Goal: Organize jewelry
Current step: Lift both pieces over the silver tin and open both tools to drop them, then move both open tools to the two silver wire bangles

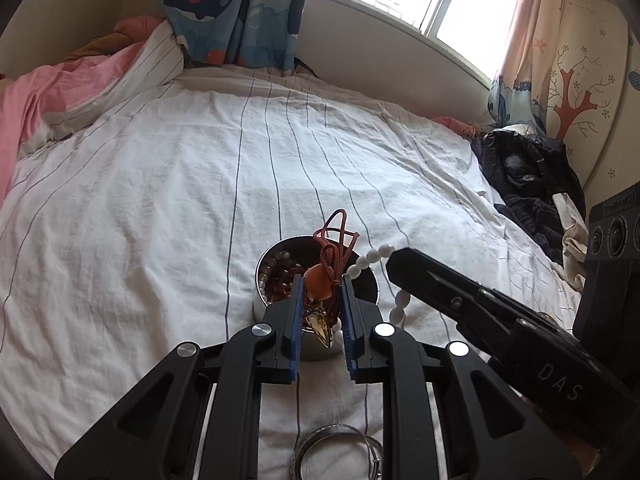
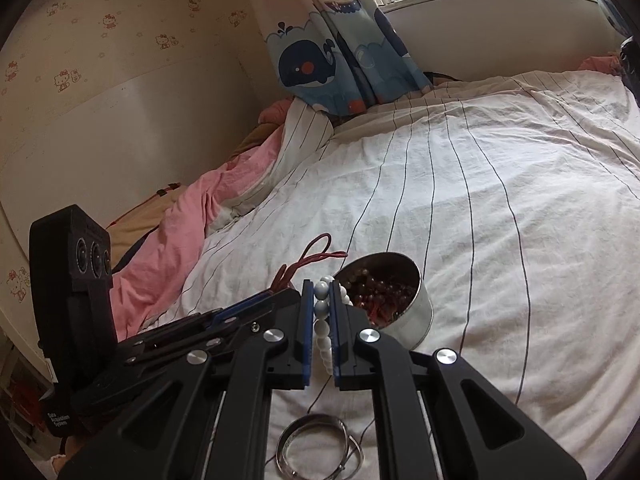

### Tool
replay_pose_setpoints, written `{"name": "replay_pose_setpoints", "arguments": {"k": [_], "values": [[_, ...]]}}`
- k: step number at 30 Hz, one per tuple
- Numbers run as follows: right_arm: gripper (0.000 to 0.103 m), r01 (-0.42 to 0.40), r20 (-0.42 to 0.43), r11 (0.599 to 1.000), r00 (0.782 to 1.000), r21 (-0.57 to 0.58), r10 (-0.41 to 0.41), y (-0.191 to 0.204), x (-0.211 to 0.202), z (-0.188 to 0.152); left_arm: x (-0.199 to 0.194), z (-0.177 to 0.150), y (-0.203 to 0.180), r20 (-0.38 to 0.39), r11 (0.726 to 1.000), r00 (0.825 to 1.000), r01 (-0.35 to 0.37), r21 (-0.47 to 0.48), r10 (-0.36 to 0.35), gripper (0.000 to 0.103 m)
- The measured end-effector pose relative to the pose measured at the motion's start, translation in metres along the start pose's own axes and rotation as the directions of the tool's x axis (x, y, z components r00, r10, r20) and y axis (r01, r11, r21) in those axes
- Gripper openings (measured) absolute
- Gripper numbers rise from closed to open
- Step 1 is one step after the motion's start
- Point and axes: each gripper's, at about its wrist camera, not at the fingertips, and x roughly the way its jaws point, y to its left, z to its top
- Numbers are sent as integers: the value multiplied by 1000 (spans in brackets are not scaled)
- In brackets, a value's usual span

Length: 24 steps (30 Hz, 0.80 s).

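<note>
A round metal tin (image 1: 262,298) (image 2: 416,320) of mixed beads stands on the striped bed sheet. My left gripper (image 1: 321,285) is shut on a red-cord necklace (image 1: 334,240) with an orange bead and a gold pendant, held just over the tin's near rim. In the right wrist view my right gripper (image 2: 321,287) is shut on a white bead strand (image 2: 323,340), which hangs down between its pads beside the tin. The same right gripper (image 1: 440,280) shows in the left wrist view as a black arm at the right, with the white beads (image 1: 374,258) at its tip.
Silver bangles (image 1: 340,454) (image 2: 316,446) lie on the sheet below the grippers. A pink quilt (image 2: 180,232) is bunched at the left, dark clothing (image 1: 528,184) at the right bed edge. Whale-print curtains (image 1: 236,12) and a window lie beyond.
</note>
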Motion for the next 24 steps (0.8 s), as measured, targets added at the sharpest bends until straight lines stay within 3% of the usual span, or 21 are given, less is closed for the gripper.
{"name": "replay_pose_setpoints", "arguments": {"k": [3,5,7,9,16,24], "values": [[9,59,-35,998,998,-4,-59,-10,25,8,23,-1,3,-55,999,997,-45,21,46,20],[9,151,-69,988,986,-40,-154,-15,41,8,27,-5,2,-66,997,995,-65,48,68,25],[20,204,-70,977,975,-68,-209,-18,44,5,22,-8,1,-58,995,995,-72,66,76,31],[25,233,-71,970,969,-68,-238,-21,41,2,15,-12,5,-53,996,996,-73,60,76,33],[26,244,-134,970,961,8,-240,-25,5,-15,-25,-36,16,-59,995,994,-85,51,88,34],[26,208,-287,978,936,-18,-204,-1,-16,-82,-36,-75,10,-134,990,987,-74,119,90,34]]}}
